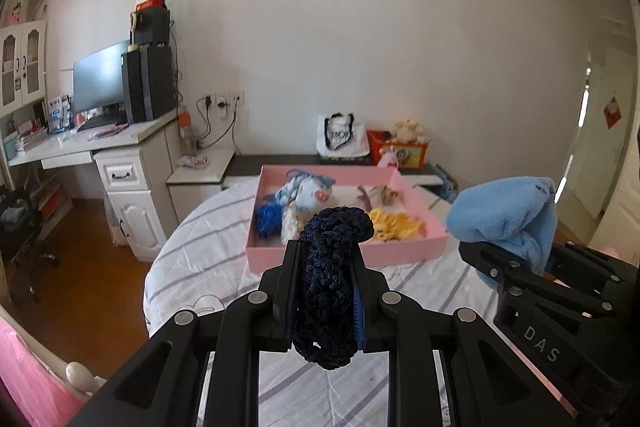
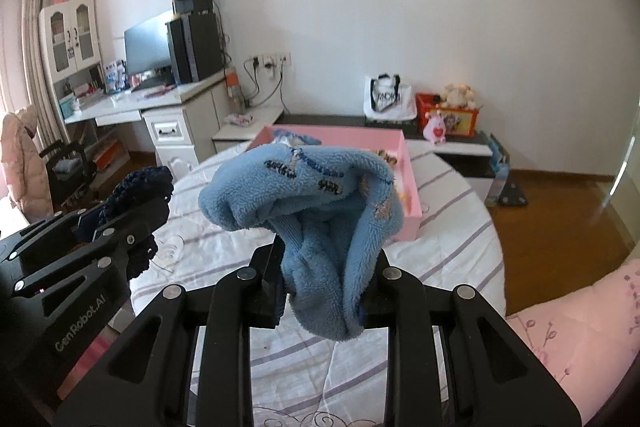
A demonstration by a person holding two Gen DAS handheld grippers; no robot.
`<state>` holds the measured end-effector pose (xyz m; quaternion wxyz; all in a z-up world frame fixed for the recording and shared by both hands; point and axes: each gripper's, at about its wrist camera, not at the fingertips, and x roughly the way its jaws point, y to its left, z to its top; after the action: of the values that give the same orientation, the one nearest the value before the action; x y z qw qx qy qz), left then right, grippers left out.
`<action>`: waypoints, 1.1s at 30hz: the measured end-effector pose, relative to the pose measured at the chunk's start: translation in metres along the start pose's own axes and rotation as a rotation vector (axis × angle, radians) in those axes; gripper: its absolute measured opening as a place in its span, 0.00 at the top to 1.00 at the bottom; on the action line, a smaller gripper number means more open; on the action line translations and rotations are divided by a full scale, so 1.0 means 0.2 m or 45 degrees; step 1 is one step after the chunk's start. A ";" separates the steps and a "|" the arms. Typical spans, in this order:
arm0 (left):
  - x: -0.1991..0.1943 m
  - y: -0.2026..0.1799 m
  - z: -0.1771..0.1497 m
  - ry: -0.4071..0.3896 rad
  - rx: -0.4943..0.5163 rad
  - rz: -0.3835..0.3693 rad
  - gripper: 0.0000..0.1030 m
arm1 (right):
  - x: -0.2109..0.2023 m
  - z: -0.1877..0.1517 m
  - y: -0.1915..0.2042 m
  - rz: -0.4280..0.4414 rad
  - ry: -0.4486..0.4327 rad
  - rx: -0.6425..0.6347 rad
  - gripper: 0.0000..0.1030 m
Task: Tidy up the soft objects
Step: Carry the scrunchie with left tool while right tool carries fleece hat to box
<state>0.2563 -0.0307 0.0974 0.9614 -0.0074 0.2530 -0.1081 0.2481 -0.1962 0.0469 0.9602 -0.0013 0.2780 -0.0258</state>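
My left gripper [image 1: 325,259] is shut on a dark navy knitted piece [image 1: 330,283] and holds it up above the bed. It also shows in the right wrist view [image 2: 132,211] at the left. My right gripper [image 2: 326,259] is shut on a light blue fleece piece [image 2: 312,195], held up beside the left one; the fleece also shows in the left wrist view [image 1: 508,211]. Ahead on the bed lies a pink tray [image 1: 404,251] holding several soft items: a blue patterned cloth [image 1: 304,189], a blue fluffy piece [image 1: 268,219], a yellow piece [image 1: 394,225].
The bed [image 1: 208,251] has a white sheet with purple stripes. A white desk [image 1: 80,143] with a monitor stands at the left. A low dark shelf [image 1: 296,159] behind the tray holds a white bag [image 1: 340,137] and a red box [image 1: 400,147]. A pink quilt [image 2: 576,323] lies at the right.
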 end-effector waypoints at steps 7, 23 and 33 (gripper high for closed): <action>-0.23 -0.04 -0.03 -0.094 0.015 0.009 0.82 | -0.14 0.02 0.03 0.006 -0.090 -0.007 0.77; -0.61 -0.07 -0.28 -0.249 0.029 0.038 0.82 | -0.38 0.03 0.07 -0.003 -0.233 -0.021 0.77; -0.69 -0.10 -0.41 -0.264 0.024 0.053 0.82 | -0.39 0.02 0.07 -0.002 -0.235 -0.019 0.77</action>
<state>0.0947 -0.0173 0.0943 0.9845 -0.0042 0.1512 -0.0890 0.1853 -0.1787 0.0913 0.9817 -0.0111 0.1887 -0.0241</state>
